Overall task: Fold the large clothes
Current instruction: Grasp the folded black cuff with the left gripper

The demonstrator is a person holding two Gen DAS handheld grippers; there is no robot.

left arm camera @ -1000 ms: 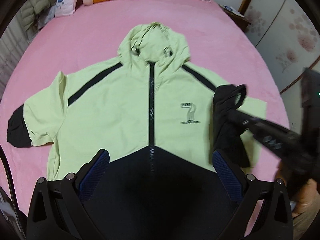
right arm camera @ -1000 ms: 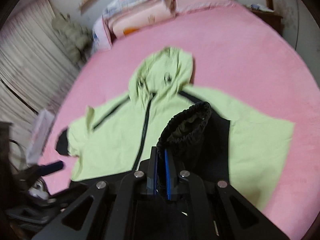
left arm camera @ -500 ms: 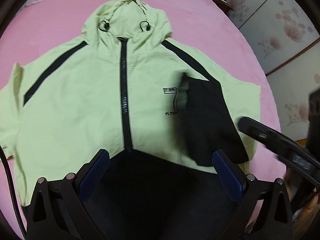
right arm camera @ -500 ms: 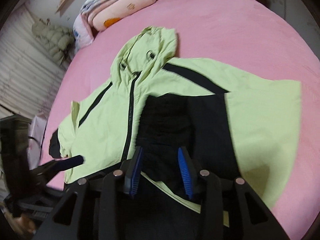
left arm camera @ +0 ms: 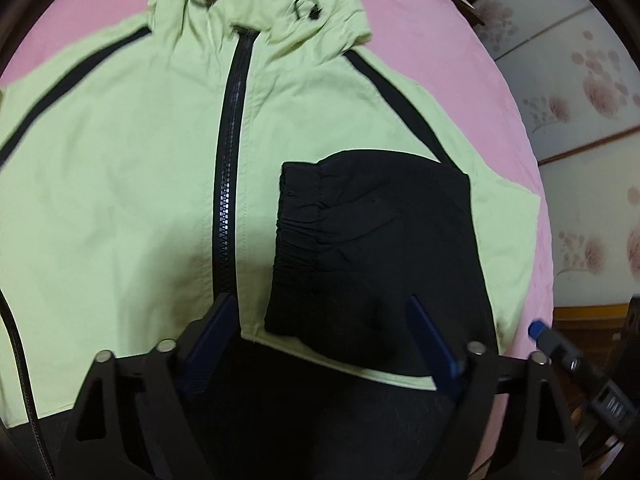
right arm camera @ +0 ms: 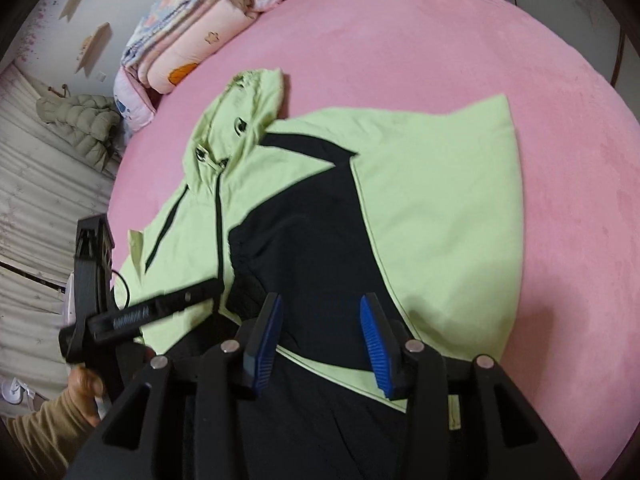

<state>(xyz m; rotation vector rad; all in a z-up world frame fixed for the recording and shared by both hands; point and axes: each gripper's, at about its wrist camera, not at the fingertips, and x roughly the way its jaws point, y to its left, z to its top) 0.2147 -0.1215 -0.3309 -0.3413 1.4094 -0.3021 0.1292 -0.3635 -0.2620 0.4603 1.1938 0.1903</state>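
The jacket [right arm camera: 440, 208] lies face up, zipped, on the pink bed [right arm camera: 440, 40]. Its far-left sleeve is not yet folded. The left gripper [left arm camera: 320, 340] hangs over the chest, jaws closing with nothing pinched. The black-cuffed sleeve [left arm camera: 372, 240] already lies across the chest. The right gripper [right arm camera: 320, 340], jaws opening, grips nothing. Hood and body folds remain.
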